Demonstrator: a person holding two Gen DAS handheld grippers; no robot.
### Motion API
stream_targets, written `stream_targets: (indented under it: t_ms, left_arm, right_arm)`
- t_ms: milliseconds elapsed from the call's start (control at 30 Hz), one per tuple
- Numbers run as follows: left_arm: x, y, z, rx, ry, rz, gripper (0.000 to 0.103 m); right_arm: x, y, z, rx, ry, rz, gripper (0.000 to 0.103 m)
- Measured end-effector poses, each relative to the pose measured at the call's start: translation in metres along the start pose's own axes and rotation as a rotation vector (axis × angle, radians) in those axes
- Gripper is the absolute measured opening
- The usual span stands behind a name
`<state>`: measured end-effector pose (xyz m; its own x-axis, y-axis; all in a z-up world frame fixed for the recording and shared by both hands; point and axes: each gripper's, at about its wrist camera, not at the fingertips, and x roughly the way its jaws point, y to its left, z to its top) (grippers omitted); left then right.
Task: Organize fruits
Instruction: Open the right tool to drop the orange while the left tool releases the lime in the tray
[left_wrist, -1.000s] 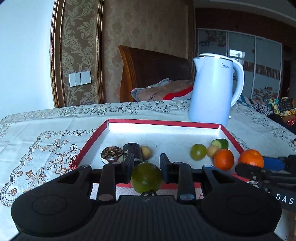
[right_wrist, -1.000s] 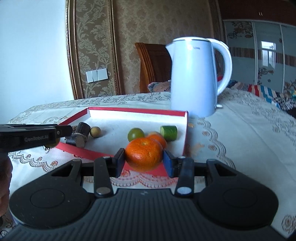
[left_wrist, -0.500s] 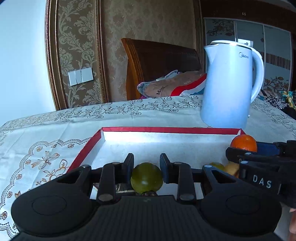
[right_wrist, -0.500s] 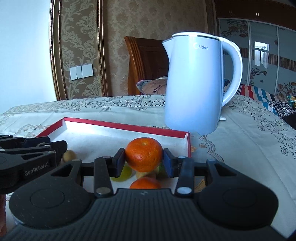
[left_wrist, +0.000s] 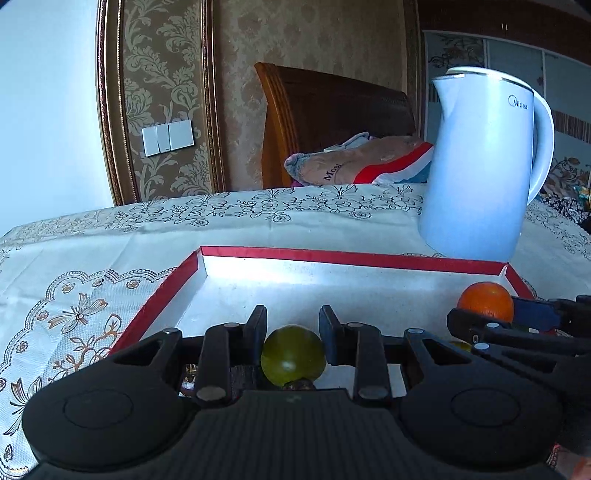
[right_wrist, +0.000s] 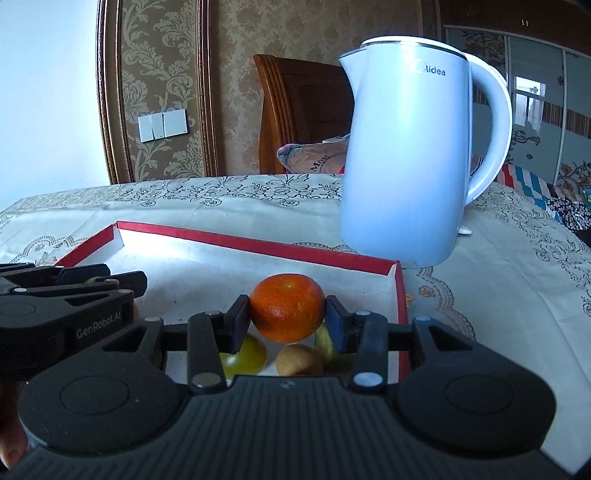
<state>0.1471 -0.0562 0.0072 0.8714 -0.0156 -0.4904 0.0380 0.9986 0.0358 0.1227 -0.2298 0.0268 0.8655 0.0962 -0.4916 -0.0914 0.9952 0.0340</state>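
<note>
Clamping a green fruit (left_wrist: 293, 354) at lower centre, the left gripper (left_wrist: 293, 334) sits over the red-rimmed tray (left_wrist: 351, 257) — the right gripper (right_wrist: 288, 314) likewise pinches a mandarin (right_wrist: 287, 307) mid-frame, above loose fruit, white kettle (right_wrist: 406, 162) behind.

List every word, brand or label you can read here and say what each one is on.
"Midea": on the white kettle, near its top.
"GenRobot.AI": on the side of the left gripper, seen from the right wrist camera.
"Mosi" or similar, partly hidden: on the folded cloth on the chair.
Nothing readable on the red tray, the fruit or the wall switches.
</note>
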Motion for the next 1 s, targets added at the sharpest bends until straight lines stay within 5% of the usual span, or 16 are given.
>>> stream_targets:
  t_ms: [533,767,1000]
  left_arm:
    - [-0.002,0.007,0.0,-0.026,0.005,-0.052,0.03]
    - [-0.004,0.01,-0.001,-0.028,0.002,-0.069,0.03]
    - [-0.007,0.013,-0.003,-0.029,-0.007,-0.077,0.032]
  right_arm:
    - [-0.005,-0.004,0.0,0.034,-0.016,-0.003,0.042]
    - [-0.008,-0.006,0.0,0.041,-0.027,-0.007,0.049]
    - [-0.012,-0.007,-0.002,0.056,-0.045,-0.02,0.07]
